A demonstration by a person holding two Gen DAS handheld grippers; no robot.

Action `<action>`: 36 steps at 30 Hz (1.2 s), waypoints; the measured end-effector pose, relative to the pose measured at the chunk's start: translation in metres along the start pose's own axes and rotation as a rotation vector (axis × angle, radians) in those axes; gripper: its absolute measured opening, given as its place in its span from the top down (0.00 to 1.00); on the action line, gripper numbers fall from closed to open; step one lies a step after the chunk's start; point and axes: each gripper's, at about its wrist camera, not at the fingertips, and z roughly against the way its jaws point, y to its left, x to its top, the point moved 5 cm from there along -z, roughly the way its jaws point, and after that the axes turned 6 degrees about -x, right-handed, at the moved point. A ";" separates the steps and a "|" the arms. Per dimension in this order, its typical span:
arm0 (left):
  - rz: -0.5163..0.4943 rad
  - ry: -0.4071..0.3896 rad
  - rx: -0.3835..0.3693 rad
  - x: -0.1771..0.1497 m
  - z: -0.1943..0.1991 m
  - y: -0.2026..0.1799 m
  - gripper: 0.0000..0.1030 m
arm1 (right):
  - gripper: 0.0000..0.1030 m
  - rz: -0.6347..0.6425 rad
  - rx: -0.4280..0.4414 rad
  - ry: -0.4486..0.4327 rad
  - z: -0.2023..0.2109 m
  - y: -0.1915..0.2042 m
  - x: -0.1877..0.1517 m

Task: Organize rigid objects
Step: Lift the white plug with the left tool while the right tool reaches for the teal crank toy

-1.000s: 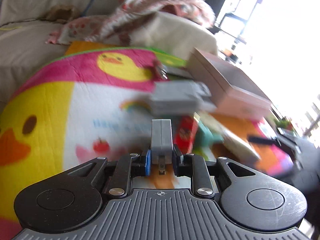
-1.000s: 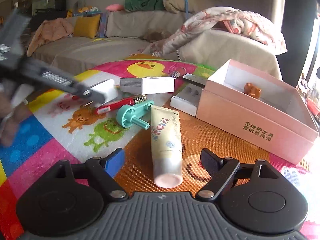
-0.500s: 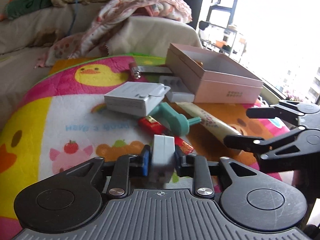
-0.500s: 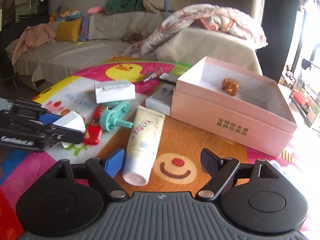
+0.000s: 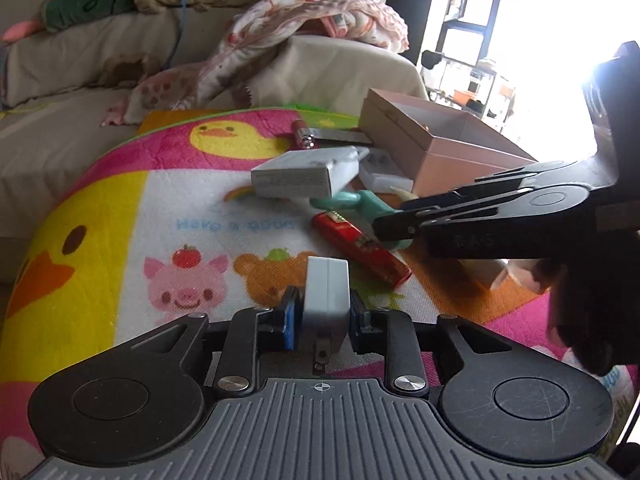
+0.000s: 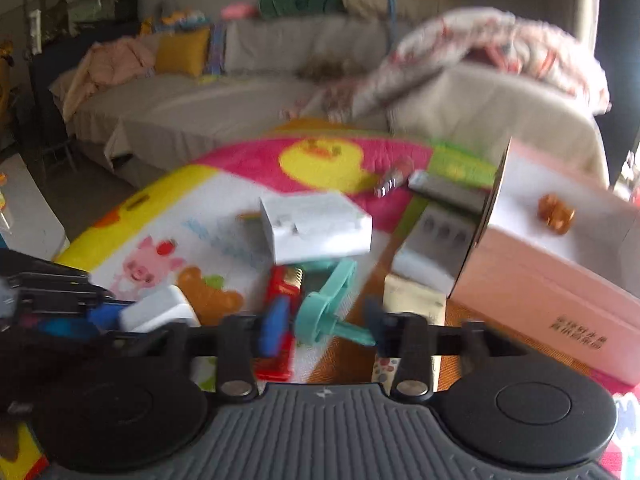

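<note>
Left hand-held gripper [image 5: 320, 316]: clamped on a white charger [image 5: 326, 294], plug prongs facing the camera, held above the cartoon play mat [image 5: 120, 216].
Right hand-held gripper [image 6: 326, 326]: fingers partly apart with nothing gripped, the teal plastic piece [image 6: 324, 312] lying on the mat between them; the view is blurred.
Pink box [image 6: 560, 264]: open, at the right, a small brown figure [image 6: 554, 214] inside.
Mat clutter: white carton [image 5: 304, 174] behind, red packet [image 5: 360, 250] just beside the teal piece, cream tube [image 6: 412, 292] against the pink box.
Background: sofa [image 5: 60, 80] with a patterned blanket [image 5: 312, 28].
</note>
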 end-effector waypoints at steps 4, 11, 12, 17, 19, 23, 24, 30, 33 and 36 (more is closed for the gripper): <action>0.015 -0.003 -0.037 0.003 -0.006 -0.004 0.64 | 0.82 0.045 -0.006 0.013 0.023 -0.010 -0.016; -0.009 -0.003 -0.087 0.009 -0.026 -0.031 0.64 | 0.82 0.202 -0.143 0.007 0.062 -0.034 -0.065; -0.008 -0.002 -0.081 0.009 -0.028 -0.033 0.64 | 0.82 0.219 -0.195 0.005 0.063 -0.039 -0.069; -0.018 -0.006 -0.052 0.007 -0.028 -0.037 0.64 | 0.49 0.152 -0.329 0.001 0.069 -0.067 -0.072; -0.011 -0.004 -0.057 0.007 -0.027 -0.037 0.64 | 0.24 0.068 -0.293 -0.027 0.077 -0.075 -0.070; -0.005 -0.007 -0.056 0.004 -0.023 -0.038 0.64 | 0.22 -0.078 -0.175 -0.035 0.084 -0.076 -0.067; -0.006 -0.010 -0.053 0.003 -0.022 -0.038 0.64 | 0.22 -0.103 -0.159 -0.030 0.082 -0.074 -0.067; 0.012 -0.038 -0.060 -0.001 -0.018 -0.037 0.64 | 0.21 -0.178 -0.138 -0.004 0.058 -0.058 -0.065; 0.014 -0.040 -0.061 -0.001 -0.019 -0.037 0.64 | 0.20 -0.206 -0.127 -0.003 0.053 -0.054 -0.059; 0.010 -0.042 -0.059 -0.001 -0.019 -0.037 0.64 | 0.15 -0.206 -0.123 -0.010 0.045 -0.051 -0.053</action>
